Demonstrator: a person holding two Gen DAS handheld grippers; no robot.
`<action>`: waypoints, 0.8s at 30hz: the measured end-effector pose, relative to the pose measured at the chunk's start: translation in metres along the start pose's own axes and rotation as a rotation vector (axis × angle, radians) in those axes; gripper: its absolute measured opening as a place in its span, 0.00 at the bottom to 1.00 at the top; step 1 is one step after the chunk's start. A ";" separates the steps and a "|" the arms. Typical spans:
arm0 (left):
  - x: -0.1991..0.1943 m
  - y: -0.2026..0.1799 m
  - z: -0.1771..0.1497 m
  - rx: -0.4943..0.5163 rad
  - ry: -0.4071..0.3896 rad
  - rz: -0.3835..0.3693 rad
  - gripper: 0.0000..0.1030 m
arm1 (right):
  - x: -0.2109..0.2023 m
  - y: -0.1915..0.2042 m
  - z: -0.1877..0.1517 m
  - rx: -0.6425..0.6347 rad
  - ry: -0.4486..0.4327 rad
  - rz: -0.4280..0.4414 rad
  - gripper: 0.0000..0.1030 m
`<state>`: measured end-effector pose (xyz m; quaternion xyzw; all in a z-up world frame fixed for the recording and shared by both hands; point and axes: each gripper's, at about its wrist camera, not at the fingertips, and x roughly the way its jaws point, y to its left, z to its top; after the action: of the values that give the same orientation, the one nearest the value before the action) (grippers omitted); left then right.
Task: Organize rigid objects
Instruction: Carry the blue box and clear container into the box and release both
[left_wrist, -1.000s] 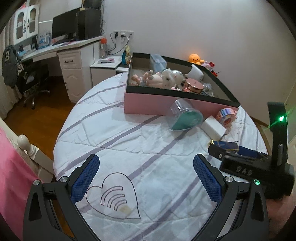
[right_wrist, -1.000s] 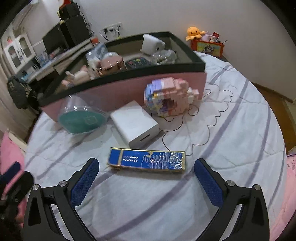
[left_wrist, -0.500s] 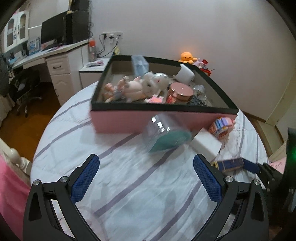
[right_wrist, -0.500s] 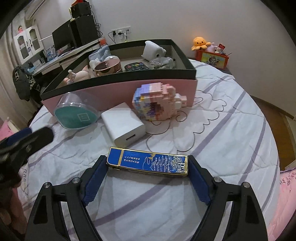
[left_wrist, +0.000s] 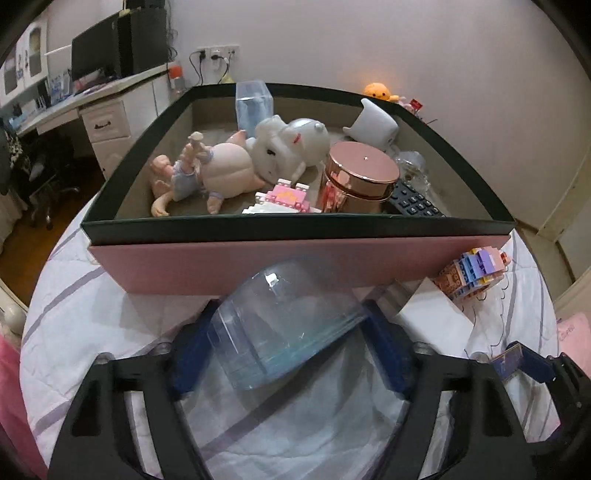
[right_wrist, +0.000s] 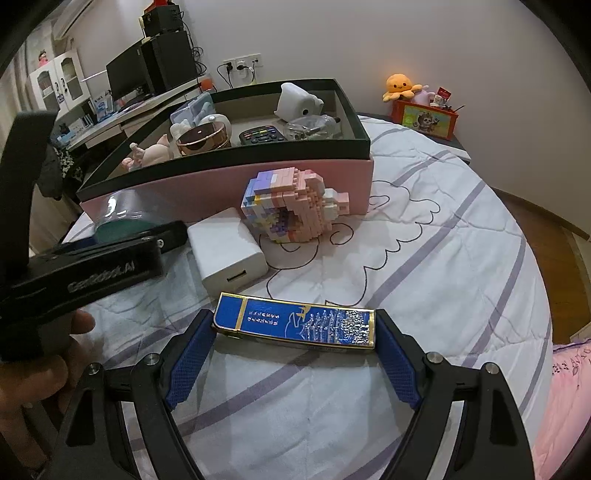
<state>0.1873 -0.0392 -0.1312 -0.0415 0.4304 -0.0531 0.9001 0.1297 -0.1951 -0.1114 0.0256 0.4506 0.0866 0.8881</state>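
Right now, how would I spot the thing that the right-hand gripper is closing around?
Start at the big pink box with the black rim on the bed. In front of it lie a white block and a pastel brick toy; nearer still, between the right gripper fingers, lies the flat blue box, alone in having gold edging.

You face a plain white wall (right_wrist: 332, 37); far left stands a white desk (left_wrist: 107, 110), dark wooden floor (left_wrist: 33, 236) below.
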 end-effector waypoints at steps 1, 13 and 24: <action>-0.003 0.001 -0.001 -0.003 -0.005 -0.013 0.73 | -0.001 0.000 0.000 0.001 0.000 0.003 0.83; -0.061 0.031 -0.012 -0.016 -0.087 -0.026 0.73 | -0.032 0.005 0.005 -0.004 -0.045 0.027 0.83; -0.090 0.042 0.027 -0.005 -0.190 -0.035 0.73 | -0.055 0.016 0.065 -0.050 -0.155 0.038 0.83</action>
<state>0.1543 0.0153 -0.0502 -0.0561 0.3423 -0.0637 0.9357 0.1483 -0.1875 -0.0268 0.0184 0.3776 0.1125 0.9189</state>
